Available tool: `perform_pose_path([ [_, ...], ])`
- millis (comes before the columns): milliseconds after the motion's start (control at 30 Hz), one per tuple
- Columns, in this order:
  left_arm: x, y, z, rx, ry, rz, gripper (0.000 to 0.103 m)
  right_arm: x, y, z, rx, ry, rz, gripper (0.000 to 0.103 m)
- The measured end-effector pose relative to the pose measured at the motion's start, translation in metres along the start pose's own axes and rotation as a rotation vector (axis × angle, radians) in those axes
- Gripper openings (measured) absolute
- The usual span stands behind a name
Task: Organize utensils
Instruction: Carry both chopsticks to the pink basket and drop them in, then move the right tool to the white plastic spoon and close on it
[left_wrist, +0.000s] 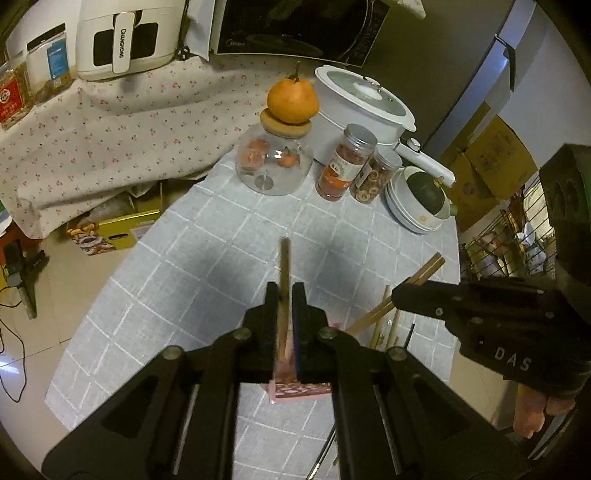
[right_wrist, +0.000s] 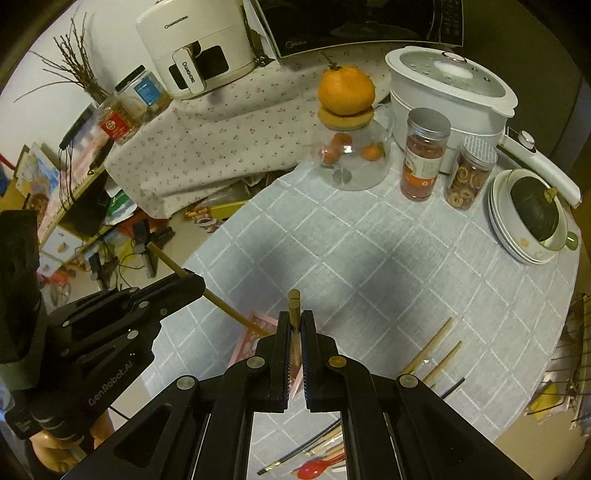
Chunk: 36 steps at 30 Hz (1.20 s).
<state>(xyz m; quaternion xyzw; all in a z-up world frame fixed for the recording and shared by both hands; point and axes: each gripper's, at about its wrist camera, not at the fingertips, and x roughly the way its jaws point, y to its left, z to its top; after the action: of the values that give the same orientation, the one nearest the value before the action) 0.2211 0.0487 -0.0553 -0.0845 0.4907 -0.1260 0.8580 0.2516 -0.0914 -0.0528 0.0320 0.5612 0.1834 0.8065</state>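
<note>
Both units clamp a chopstick each. The left hand-held gripper (left_wrist: 284, 295) is closed on a bamboo chopstick (left_wrist: 283, 273) that stands nearly upright between its pads, tip pointing toward 12 o'clock in the left wrist view. The right hand-held gripper (right_wrist: 295, 321) is likewise closed on a second chopstick (right_wrist: 294, 301), only a short stub showing above the pads.

The pink holder box (left_wrist: 301, 391) sits on the grey checked tabletop (left_wrist: 207, 258) directly beneath the left unit, at 6 o'clock in that view. In the right wrist view it lies just left of centre, at about 8 o'clock from the right pads. Loose chopsticks (right_wrist: 432, 350) remain on the cloth at about 4 o'clock, and a red spoon (right_wrist: 314, 469) lies at 6 o'clock.

Risks, as judged:
- The two units hang close together over the same small box; if both go down at once, the housings could knock together and jar a stick loose.
- Each stick is pinched at one narrow point, so it could pivot in the pads and miss the opening.
- The box looks light. A stick jabbing its wall could tip or slide it.
- From the left wrist view the box mouth is largely hidden behind the fingers, so alignment is hard to confirm.
- The box is near the tabletop edge on the left side; a dropped stick could roll off to the floor.
</note>
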Motion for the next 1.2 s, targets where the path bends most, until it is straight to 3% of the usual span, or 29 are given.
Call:
perform_pose_path([
  [67,0.0,0.001,0.002,-0.008,-0.02,-0.001,0.011,-0.001,-0.001,0.001,0.021,-0.008,0.025,0.006],
  [133,-0.001,0.001,0.001,-0.019,-0.031,-0.006,0.033,-0.003,-0.002,0.003,0.035,-0.02,0.03,0.007],
  [367,-0.011,-0.008,-0.003,0.017,-0.054,0.007,0.044,-0.025,-0.009,0.0,0.057,-0.077,0.038,0.022],
  [533,-0.026,-0.012,-0.012,0.012,-0.072,0.0,0.058,-0.055,-0.019,-0.012,0.075,-0.128,0.039,0.031],
  [700,-0.039,-0.018,-0.027,0.012,-0.057,-0.018,0.077,-0.08,-0.035,-0.035,0.094,-0.166,0.016,0.046],
  [1000,-0.043,-0.037,-0.064,0.046,0.006,0.002,0.082,-0.097,-0.066,-0.084,0.145,-0.182,-0.04,0.063],
  [1200,-0.03,-0.045,-0.095,0.062,0.046,0.012,0.083,-0.087,-0.081,-0.114,0.129,-0.158,-0.123,0.066],
])
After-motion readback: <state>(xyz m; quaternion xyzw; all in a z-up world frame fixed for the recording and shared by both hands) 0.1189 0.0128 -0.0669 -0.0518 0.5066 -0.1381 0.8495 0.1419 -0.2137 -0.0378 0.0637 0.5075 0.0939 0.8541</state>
